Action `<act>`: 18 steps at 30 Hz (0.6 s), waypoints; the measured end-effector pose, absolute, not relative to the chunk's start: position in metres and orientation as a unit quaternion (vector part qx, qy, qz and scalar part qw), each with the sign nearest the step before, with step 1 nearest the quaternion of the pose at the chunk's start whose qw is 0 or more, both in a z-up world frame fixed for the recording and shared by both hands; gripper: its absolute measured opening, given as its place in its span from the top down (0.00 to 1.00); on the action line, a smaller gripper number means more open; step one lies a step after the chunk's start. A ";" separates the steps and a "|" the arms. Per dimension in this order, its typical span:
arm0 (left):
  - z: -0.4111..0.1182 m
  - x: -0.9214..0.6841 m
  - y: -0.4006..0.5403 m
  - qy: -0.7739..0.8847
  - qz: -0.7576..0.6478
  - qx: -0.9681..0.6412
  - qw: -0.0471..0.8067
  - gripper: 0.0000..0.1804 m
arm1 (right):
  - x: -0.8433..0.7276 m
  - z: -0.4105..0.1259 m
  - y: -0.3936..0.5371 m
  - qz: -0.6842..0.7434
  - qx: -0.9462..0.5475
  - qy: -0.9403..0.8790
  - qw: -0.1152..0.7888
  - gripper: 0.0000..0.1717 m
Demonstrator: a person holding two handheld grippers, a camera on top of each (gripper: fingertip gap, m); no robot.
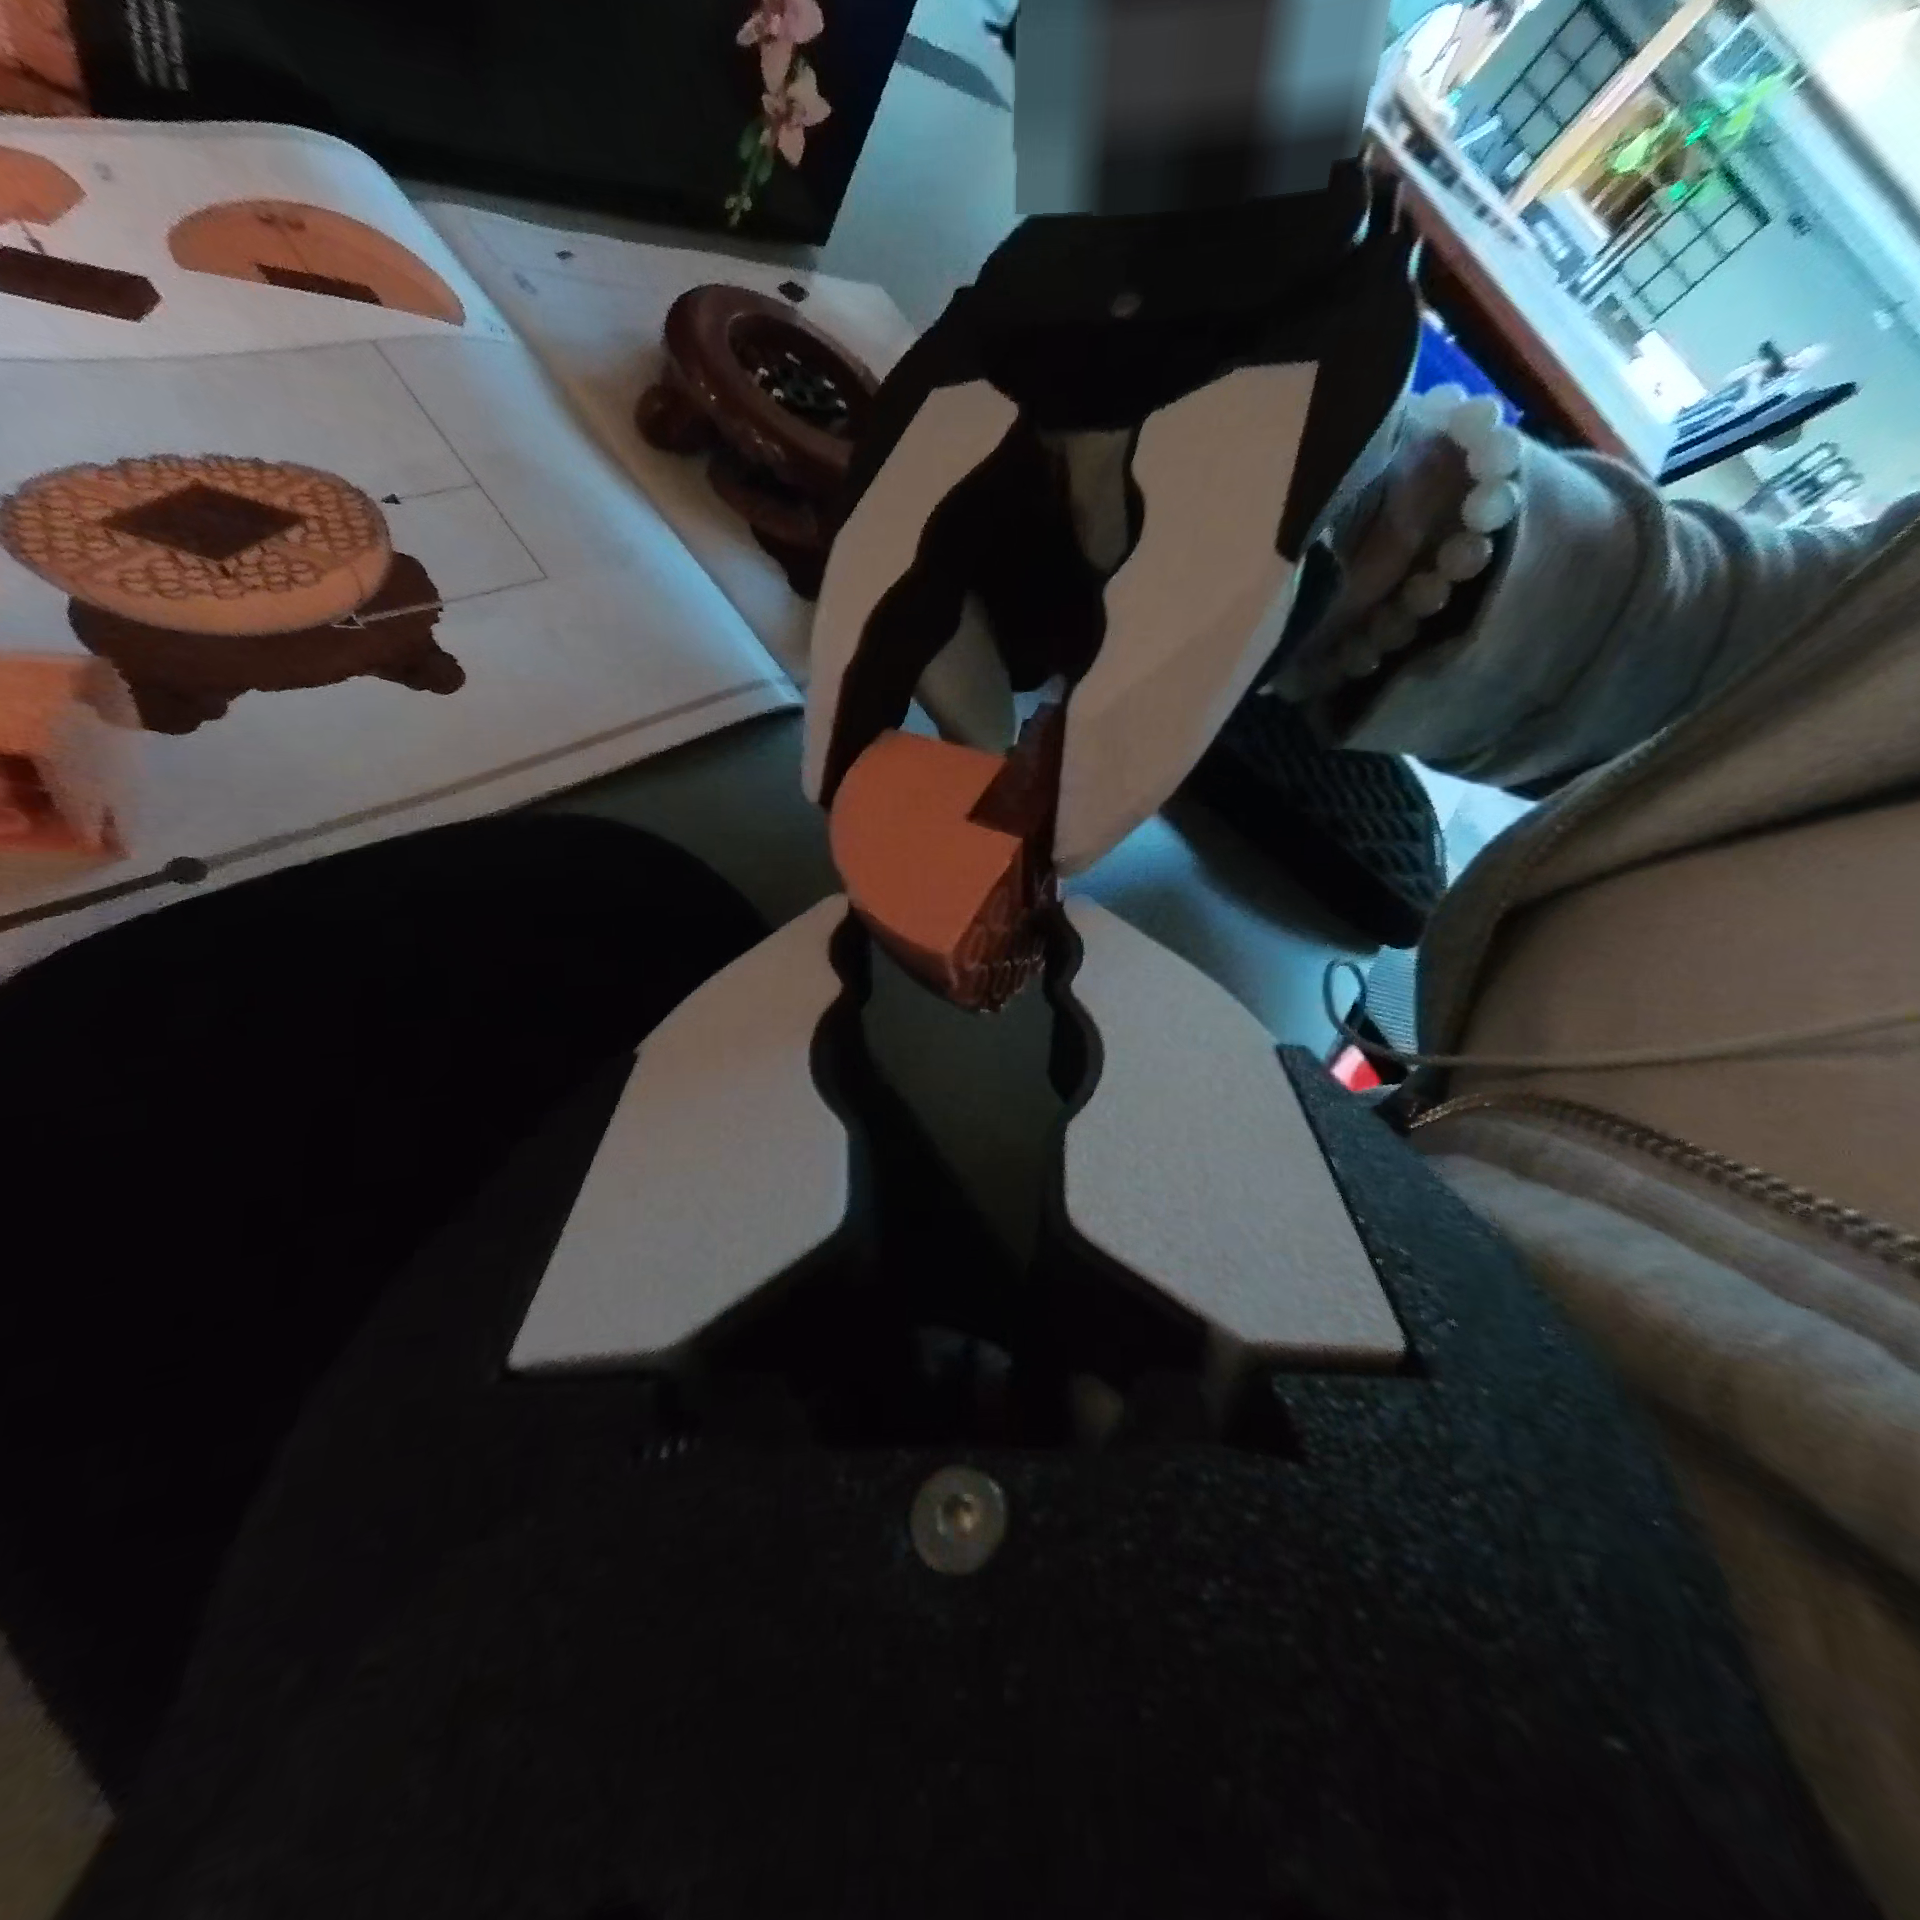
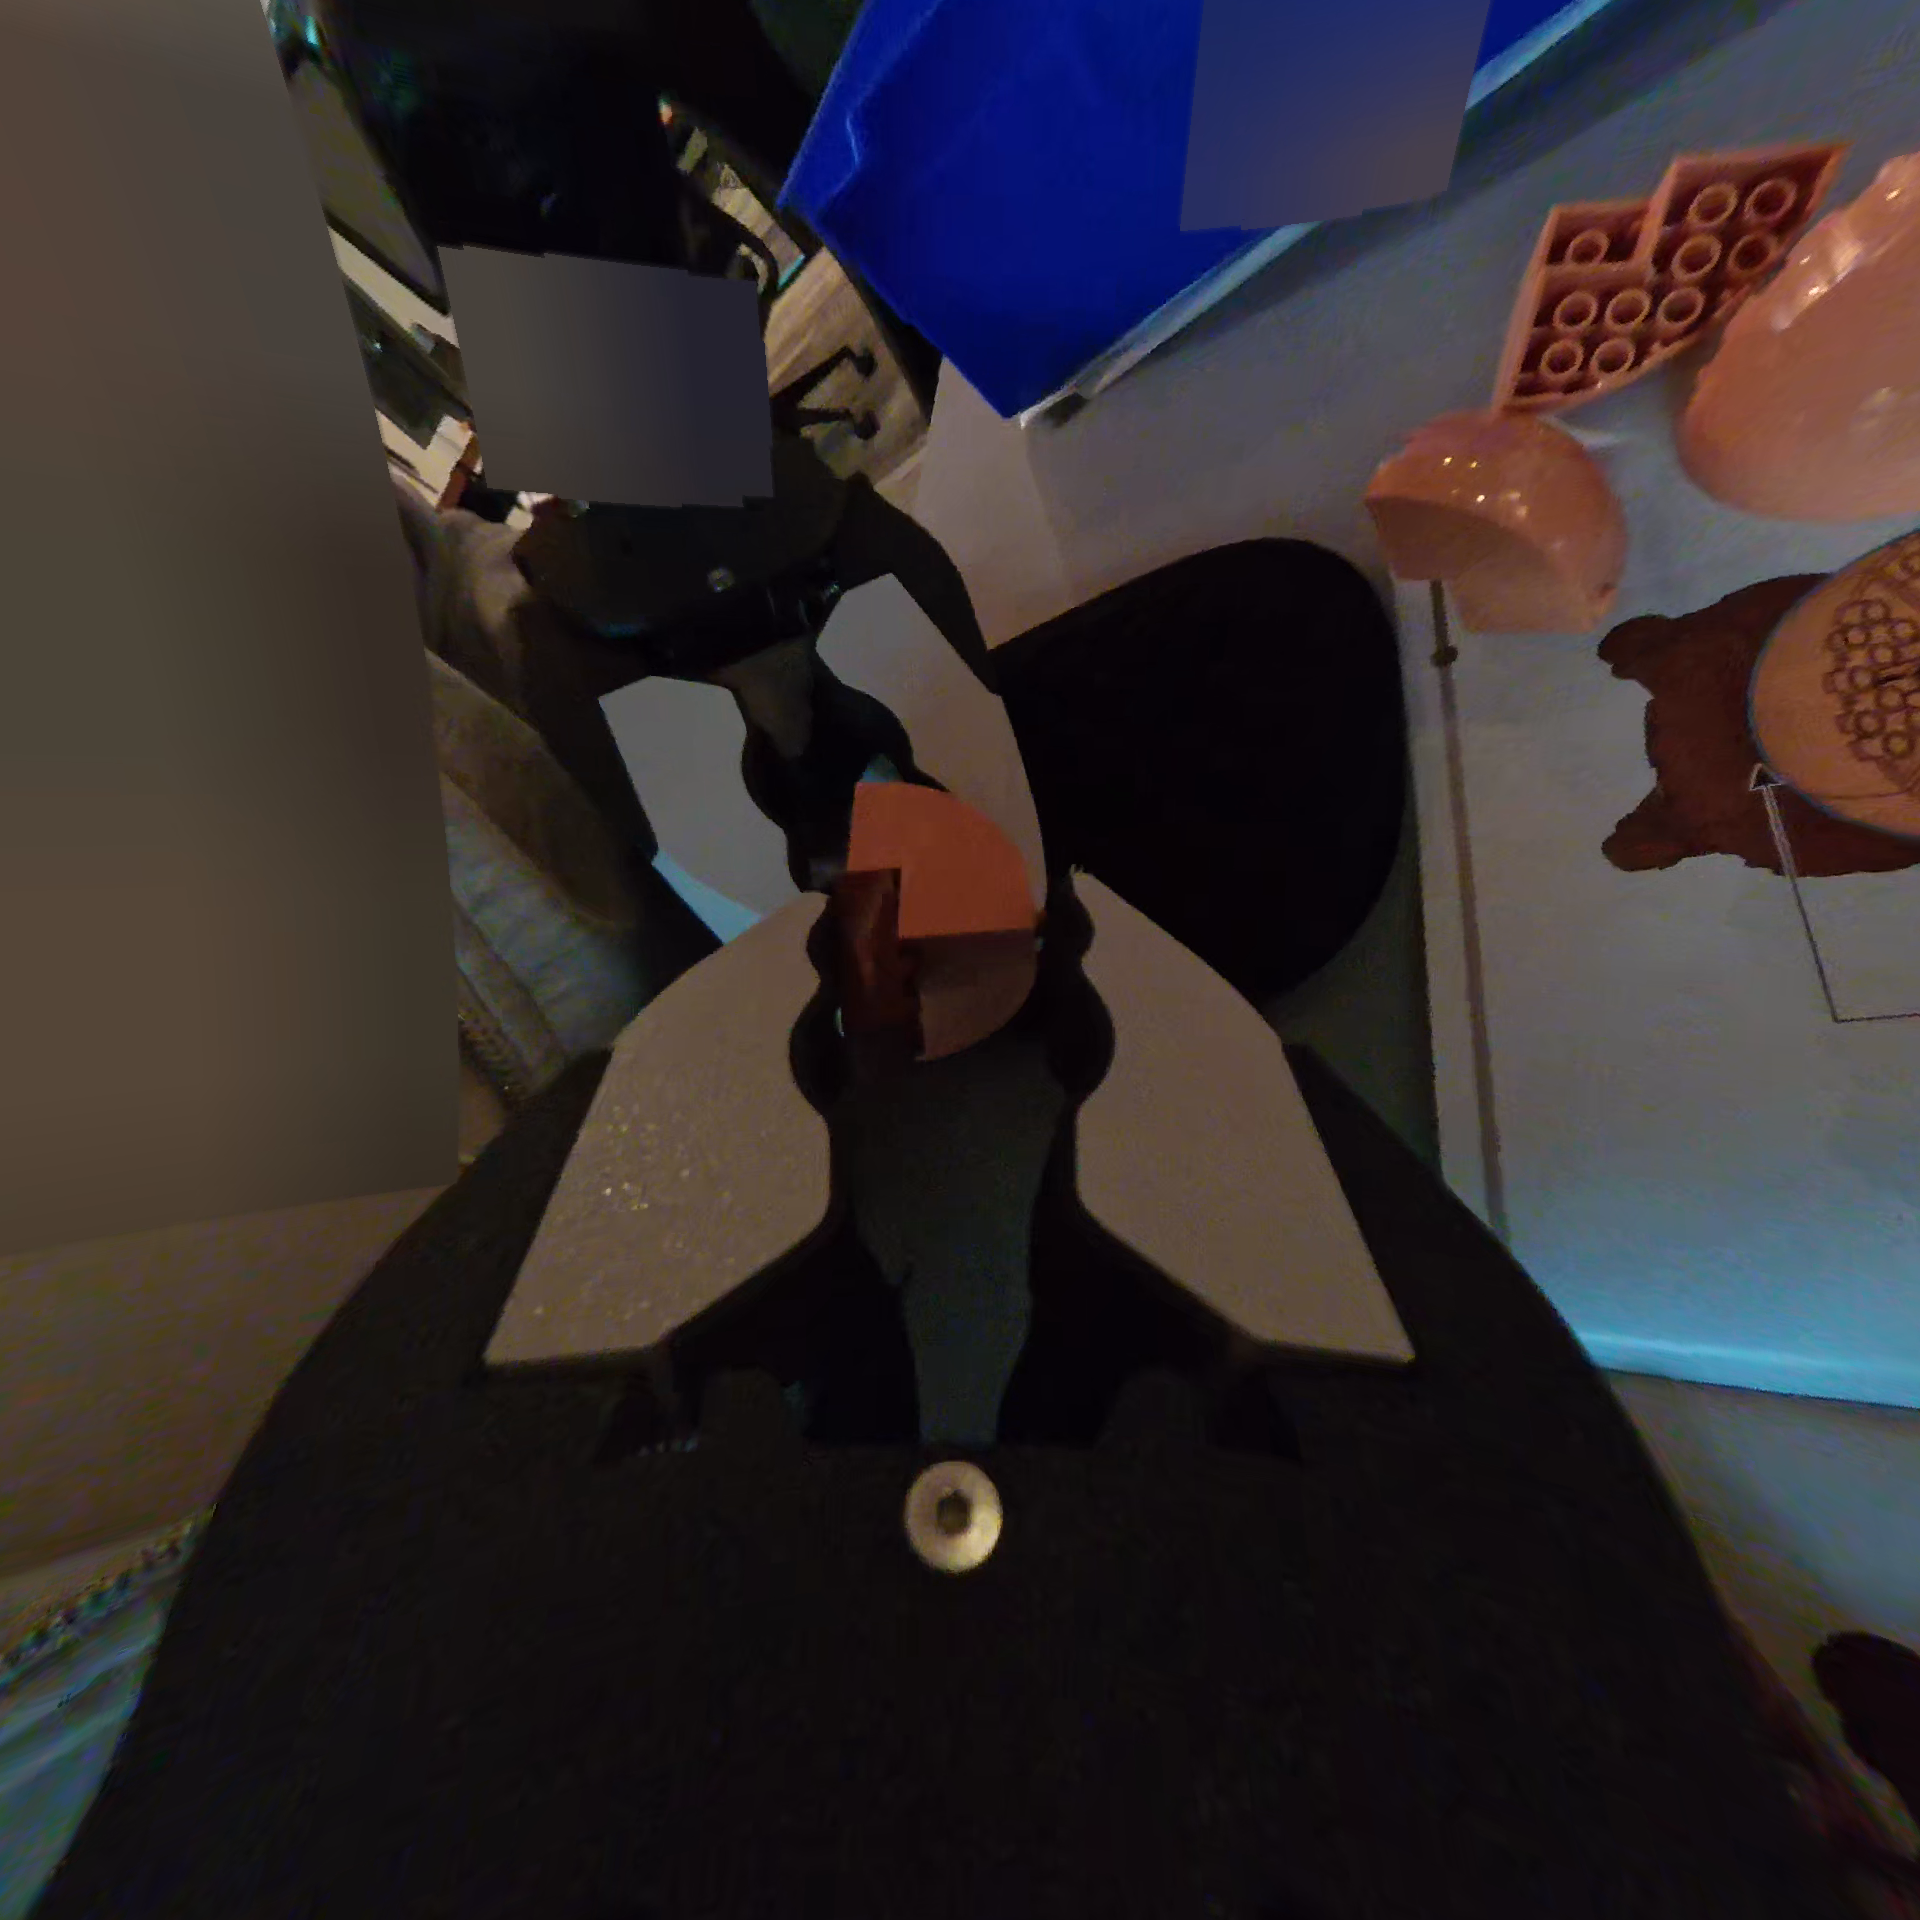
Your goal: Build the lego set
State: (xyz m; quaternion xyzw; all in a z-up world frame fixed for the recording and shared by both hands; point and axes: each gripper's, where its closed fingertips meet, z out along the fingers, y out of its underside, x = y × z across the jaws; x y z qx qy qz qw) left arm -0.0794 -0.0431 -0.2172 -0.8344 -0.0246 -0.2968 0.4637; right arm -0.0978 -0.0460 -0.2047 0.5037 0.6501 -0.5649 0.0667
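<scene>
Left of the grippers, an open booklet (image 1: 312,416) with a brown base (image 1: 764,405) on its page. Centre: the left gripper (image 1: 951,940) and right gripper (image 2: 945,935) meet tip to tip, both part open and closed on 1 orange quarter-round piece (image 1: 914,862) (brown block attached). Right: a grey sleeve (image 1: 1621,613).
</scene>
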 end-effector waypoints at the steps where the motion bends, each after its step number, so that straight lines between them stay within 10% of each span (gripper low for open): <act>1: -0.218 -0.080 -0.043 -0.025 -0.291 -0.836 0.464 0.82 | -0.098 -0.205 -0.046 -0.567 0.505 0.649 0.059 0.79; 18: -0.230 -0.084 -0.042 -0.045 -0.247 -0.859 0.446 0.82 | -0.101 -0.216 -0.046 -0.557 0.513 0.653 -0.006 0.79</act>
